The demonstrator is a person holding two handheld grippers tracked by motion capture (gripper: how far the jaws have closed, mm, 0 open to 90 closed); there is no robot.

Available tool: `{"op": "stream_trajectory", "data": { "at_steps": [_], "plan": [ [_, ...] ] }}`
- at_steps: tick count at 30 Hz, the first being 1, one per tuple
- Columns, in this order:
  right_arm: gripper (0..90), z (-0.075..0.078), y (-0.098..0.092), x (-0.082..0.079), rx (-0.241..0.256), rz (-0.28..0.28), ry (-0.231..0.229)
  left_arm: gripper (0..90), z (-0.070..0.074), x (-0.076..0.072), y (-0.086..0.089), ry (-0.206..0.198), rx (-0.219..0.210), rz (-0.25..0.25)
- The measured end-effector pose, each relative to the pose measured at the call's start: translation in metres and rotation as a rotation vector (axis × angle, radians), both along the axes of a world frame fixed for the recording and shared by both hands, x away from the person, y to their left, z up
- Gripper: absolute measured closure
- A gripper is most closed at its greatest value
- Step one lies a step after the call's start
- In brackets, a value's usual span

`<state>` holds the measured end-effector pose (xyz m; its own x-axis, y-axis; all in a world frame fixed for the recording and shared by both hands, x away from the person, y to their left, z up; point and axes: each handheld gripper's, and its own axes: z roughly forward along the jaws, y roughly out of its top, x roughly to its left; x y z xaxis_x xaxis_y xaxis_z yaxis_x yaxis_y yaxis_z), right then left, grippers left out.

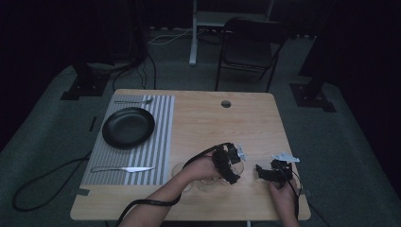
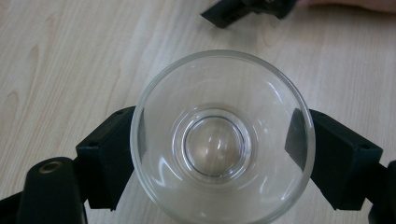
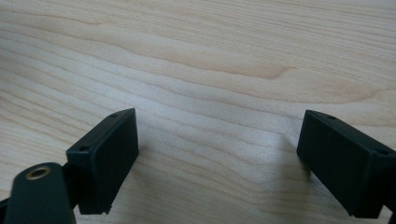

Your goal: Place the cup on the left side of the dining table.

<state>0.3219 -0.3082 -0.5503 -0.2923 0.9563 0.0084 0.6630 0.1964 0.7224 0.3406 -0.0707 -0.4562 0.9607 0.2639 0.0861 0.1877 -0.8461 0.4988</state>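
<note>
A clear round glass (image 2: 219,140) stands upright on the wooden table (image 2: 70,56), seen from above with its thick base in the middle. My left gripper (image 2: 215,149) is shut on it, one black jaw pressed against each side of its wall. In the high view that left gripper (image 1: 231,165) is near the table's front edge, right of centre. My right gripper (image 3: 217,154) is open over bare wood, nothing between its jaws. It hovers low at the front right (image 1: 265,173), and its jaw tip (image 2: 233,14) lies just beyond the glass.
A striped placemat (image 1: 163,123) at the left carries a black plate (image 1: 128,126), a fork (image 1: 135,101) behind it and a knife (image 1: 124,169) in front. Faint clear glassware (image 1: 208,183) stands beside the left hand. A round cable hole (image 1: 226,103) is at the back.
</note>
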Motion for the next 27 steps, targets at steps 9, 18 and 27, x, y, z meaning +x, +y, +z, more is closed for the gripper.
{"op": "stream_trajectory", "data": {
  "at_steps": [9, 18, 27],
  "plan": [
    [12.2, 0.000, 0.000, 0.000, -0.003, 0.001, -0.001, 18.3, 0.005, 0.009, 0.008, -0.015, -0.022, 0.030],
    [12.2, 0.000, 0.000, 0.000, -0.001, 0.000, 0.000, 18.4, 0.011, 0.018, 0.020, 0.001, -0.040, 0.072],
    [12.2, 0.000, 0.000, 0.000, -0.001, 0.000, -0.001, 18.4, 0.015, 0.024, 0.039, 0.001, -0.051, 0.115]
  ]
}}
